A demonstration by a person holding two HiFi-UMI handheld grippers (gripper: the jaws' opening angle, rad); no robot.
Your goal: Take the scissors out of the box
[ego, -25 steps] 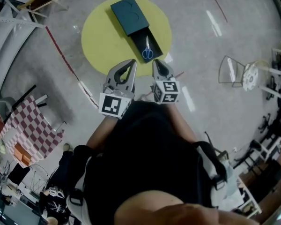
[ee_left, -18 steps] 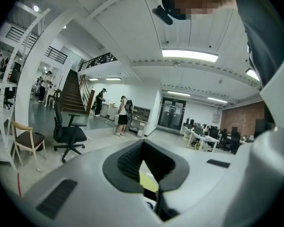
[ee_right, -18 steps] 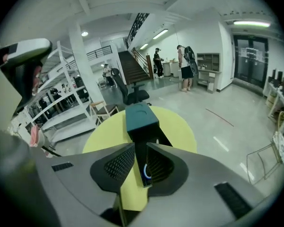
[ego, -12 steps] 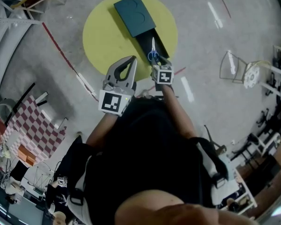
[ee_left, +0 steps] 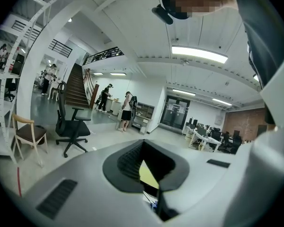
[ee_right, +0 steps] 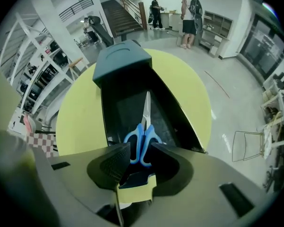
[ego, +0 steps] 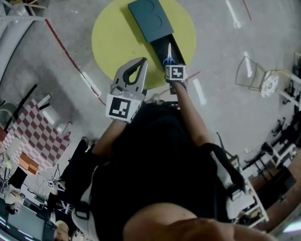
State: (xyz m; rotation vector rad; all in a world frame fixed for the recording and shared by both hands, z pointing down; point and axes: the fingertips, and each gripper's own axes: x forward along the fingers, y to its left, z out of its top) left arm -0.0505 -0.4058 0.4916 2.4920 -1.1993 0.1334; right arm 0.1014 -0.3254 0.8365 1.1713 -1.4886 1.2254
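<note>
The right gripper [ee_right: 139, 159] points down into the open box [ee_right: 119, 65] on the yellow table [ego: 115, 41]. Its fingers [ee_right: 109, 163] are opening, with the blue handles of the scissors [ee_right: 144, 128] between them but not pressed, and the blades point away. The left gripper [ego: 140, 62] hovers beside it, fingers together and empty.
</note>
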